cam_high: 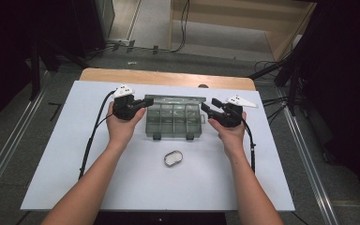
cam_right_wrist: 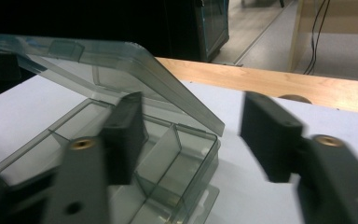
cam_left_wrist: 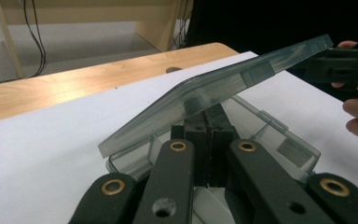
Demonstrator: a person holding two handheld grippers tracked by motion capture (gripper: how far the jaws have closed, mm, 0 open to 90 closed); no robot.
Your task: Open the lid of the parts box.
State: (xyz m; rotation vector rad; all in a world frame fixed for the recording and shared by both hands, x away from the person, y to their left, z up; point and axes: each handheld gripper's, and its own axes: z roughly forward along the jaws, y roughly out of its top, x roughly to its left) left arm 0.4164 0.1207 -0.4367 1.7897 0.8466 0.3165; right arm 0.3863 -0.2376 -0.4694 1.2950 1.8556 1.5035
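A clear grey compartment box (cam_high: 173,123) lies at the middle of the white table, its lid (cam_high: 174,99) tilted up from the front. My left gripper (cam_high: 146,101) is at the box's left end. In the left gripper view its jaws are shut together (cam_left_wrist: 209,122), with their tips under the raised lid (cam_left_wrist: 214,88) and above the box base (cam_left_wrist: 284,142). My right gripper (cam_high: 205,108) is at the box's right end, open. In the right gripper view (cam_right_wrist: 196,126) one jaw stands in front of the compartments (cam_right_wrist: 168,158) and the other is off to the right, below the lid (cam_right_wrist: 121,70).
A small oval clear container (cam_high: 172,158) lies on the white table top (cam_high: 75,154) in front of the box. A wooden strip (cam_high: 168,77) runs along the far edge. Cables trail from both grippers. Dark stands and floor rails surround the table.
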